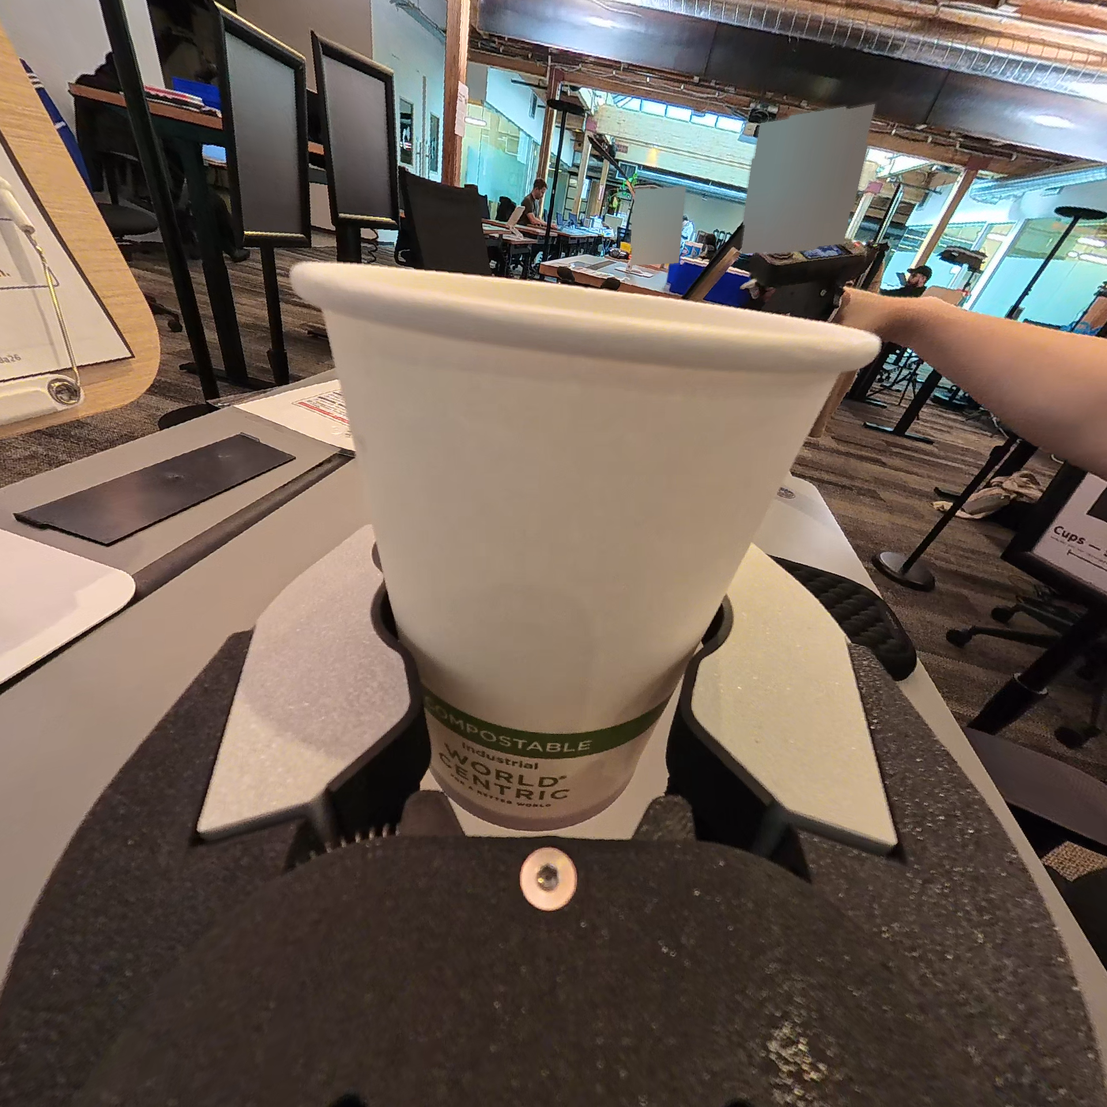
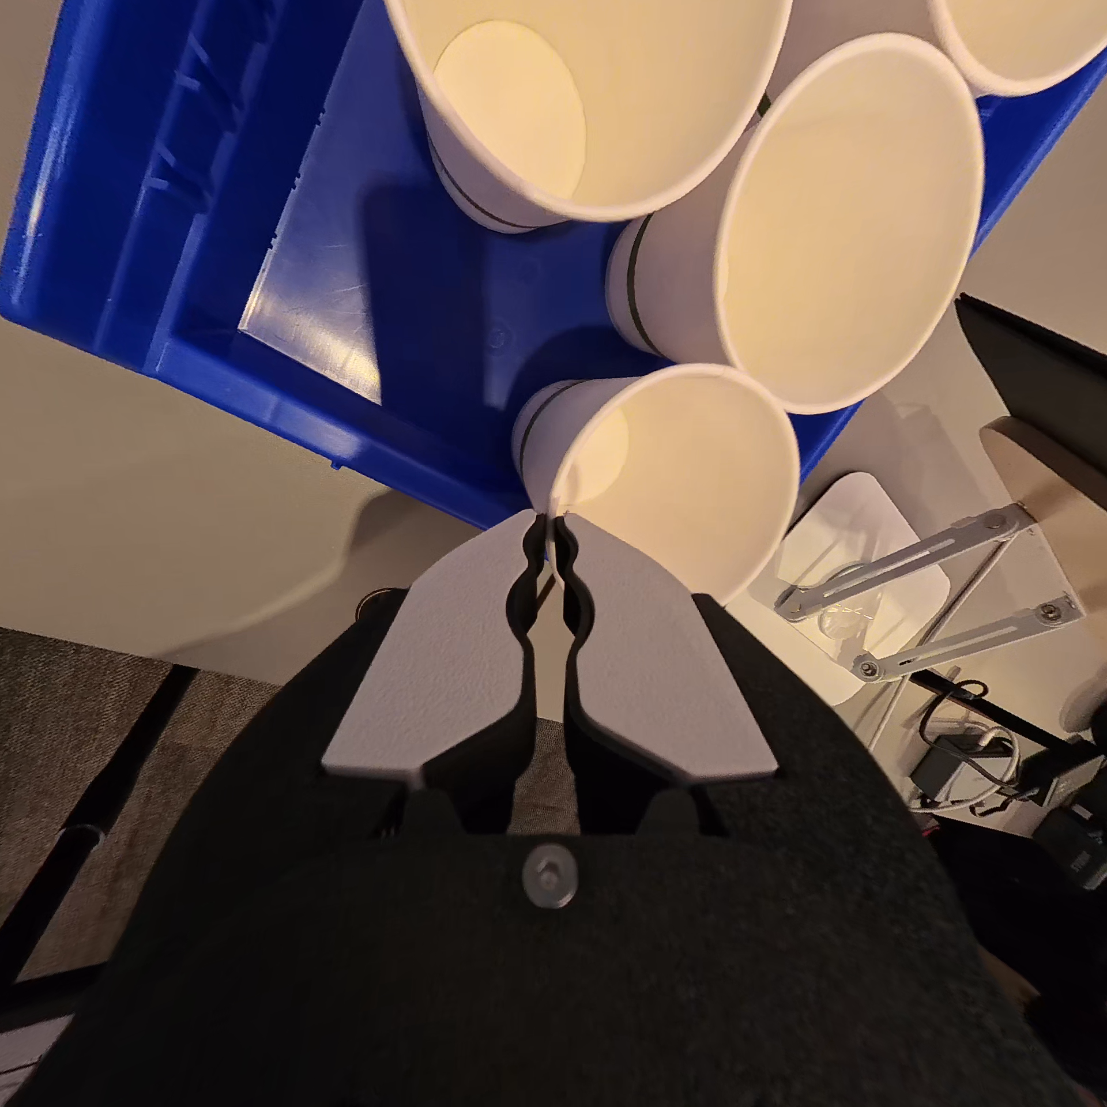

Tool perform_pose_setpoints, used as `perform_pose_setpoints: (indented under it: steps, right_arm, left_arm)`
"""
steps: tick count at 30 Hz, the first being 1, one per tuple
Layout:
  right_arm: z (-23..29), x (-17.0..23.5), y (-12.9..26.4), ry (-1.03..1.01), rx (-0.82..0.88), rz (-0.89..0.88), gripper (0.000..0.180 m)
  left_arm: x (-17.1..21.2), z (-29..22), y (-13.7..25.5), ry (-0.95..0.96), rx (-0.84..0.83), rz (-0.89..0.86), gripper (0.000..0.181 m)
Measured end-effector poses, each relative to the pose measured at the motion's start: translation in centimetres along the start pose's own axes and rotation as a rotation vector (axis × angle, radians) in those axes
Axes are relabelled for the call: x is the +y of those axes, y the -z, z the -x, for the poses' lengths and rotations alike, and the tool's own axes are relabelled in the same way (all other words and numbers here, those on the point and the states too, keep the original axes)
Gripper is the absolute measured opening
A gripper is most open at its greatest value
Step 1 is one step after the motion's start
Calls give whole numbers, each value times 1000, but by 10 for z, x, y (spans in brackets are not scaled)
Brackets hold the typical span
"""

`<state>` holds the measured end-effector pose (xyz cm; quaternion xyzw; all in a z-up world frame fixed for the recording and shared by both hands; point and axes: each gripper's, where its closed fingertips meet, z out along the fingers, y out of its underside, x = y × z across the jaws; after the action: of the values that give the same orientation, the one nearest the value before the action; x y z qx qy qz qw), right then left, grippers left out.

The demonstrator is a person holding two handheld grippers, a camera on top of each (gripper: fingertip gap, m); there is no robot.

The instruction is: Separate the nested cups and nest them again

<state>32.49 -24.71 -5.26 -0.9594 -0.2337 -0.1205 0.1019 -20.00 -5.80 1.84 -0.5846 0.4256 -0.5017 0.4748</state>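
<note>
Left wrist view: grey desk [image 1: 90, 689] under the left gripper [image 1: 551, 677], smooth and matte, with a flat black plate [image 1: 156, 488] and white sheets ahead to its left; beyond, an open office with patterned carpet, framed boards on stands and exposed beams. Grey textured fingers [image 1: 311, 707] clasp a white paper cup [image 1: 569, 479] low on its tapered wall, just above a green band; cup upright, rolled rim. A bare forearm [image 1: 988, 371] reaches across at far right. Right wrist view: right gripper [image 2: 552, 520] nearly closed, tips pinching the thin rim of the nearest cup [image 2: 677, 479], which stands at the near edge of a glossy blue plastic bin [image 2: 197, 239] on a pale desk. Three more cups [image 2: 850, 239] stand just beyond it.
</note>
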Motion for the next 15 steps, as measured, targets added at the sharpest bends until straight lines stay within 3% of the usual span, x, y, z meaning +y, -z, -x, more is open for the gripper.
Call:
perform_pose_setpoints:
  steps: [15]
  right_arm:
    - [-1,-3,-1,-12,-26,6,2]
  left_arm:
    - [1,0,-1,0,1,6,100]
